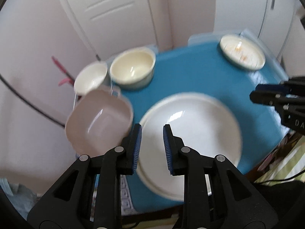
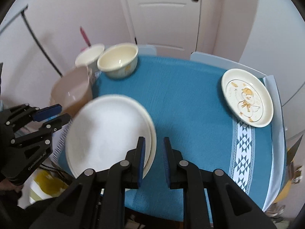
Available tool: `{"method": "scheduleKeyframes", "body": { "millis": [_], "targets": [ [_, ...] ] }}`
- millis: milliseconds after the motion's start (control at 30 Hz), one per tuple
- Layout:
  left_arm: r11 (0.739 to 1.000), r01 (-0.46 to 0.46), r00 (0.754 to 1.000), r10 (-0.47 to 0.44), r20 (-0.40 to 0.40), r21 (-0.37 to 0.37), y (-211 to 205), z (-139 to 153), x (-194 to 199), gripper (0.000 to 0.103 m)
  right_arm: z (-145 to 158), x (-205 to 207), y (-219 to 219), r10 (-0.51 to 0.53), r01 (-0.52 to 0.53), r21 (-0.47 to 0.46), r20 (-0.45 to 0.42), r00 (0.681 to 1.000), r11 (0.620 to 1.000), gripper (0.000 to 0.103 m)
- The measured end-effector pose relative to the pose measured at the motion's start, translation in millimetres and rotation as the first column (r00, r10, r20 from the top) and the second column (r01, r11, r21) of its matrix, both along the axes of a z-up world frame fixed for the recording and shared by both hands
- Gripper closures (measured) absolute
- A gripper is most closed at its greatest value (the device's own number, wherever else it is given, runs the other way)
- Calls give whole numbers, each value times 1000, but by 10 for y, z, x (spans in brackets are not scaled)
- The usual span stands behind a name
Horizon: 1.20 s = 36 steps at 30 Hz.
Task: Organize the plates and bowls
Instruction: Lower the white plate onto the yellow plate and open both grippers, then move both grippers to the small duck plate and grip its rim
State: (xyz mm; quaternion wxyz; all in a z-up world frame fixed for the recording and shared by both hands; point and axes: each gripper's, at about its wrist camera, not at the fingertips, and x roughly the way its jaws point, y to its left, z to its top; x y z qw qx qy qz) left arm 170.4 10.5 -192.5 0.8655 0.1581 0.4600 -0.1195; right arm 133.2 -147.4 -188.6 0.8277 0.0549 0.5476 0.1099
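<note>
On blue cloth [image 2: 190, 99]: 2 stacked white plates [image 2: 106, 133], nothing inside.

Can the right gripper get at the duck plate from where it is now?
Probably yes. The duck plate sits alone near the table's far right edge, with only bare blue cloth between it and the right gripper, whose jaws hold nothing.
</note>
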Motion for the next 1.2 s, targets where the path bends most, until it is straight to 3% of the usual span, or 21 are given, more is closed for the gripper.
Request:
{"method": "scheduleKeyframes", "body": {
  "millis": [33, 67, 100, 133, 167, 267, 367, 433, 633, 767, 833, 1000, 1200],
  "targets": [
    [1000, 18, 1000, -18, 8, -14, -50, 49, 54, 60, 52, 5, -50, -18, 18, 2, 12, 1000, 1000, 80],
    [999, 28, 1000, -27, 14, -22, -85, 79, 87, 43, 107, 1, -125, -45, 45, 4, 30, 999, 999, 54],
    [998, 42, 999, -41, 32, -41, -132, 127, 129, 11, 145, 3, -175, -68, 68, 9, 44, 997, 998, 15],
    [997, 54, 997, -51, 53, -59, -160, 169, 144, 1, 195, -15, -264, -101, 100, 21, 64, 993, 995, 1],
    [993, 81, 994, -74, 83, -90, -212, 241, 177, 1, 225, -20, -339, -122, 120, 32, 72, 990, 992, 0],
    [980, 151, 987, -142, 78, -128, -403, 316, 353, 1, 287, -92, -566, -213, 211, 37, 71, 975, 977, 0],
    [964, 208, 978, -201, 61, -162, -639, 397, 592, 1, 357, -169, -811, -309, 311, -31, 64, 949, 950, 0],
    [947, 249, 968, -242, 60, -203, -833, 492, 772, 1, 436, -207, -990, -373, 379, -90, 81, 924, 921, 0],
    [895, 311, 946, -324, 12, -321, -1454, 543, 1261, 1, 554, -186, -1582, -505, 514, -69, 110, 856, 855, 0],
    [888, 278, 939, -332, -92, -365, -1884, 138, 1628, 2, 171, 69, -1980, -549, 547, 70, 7, 836, 834, 0],
    [892, 271, 931, -338, -136, -363, -2040, -100, 1757, 12, -70, 154, -2078, -553, 555, 78, -39, 832, 828, 1],
    [908, 279, 910, -354, -218, -312, -2371, -683, 1940, 36, -681, 389, -2242, -550, 558, 136, -93, 830, 819, 31],
    [915, 275, 900, -353, -257, -294, -2559, -1104, 2123, 50, -1097, 471, -2377, -591, 601, 168, -109, 799, 781, 49]
  ]
}}
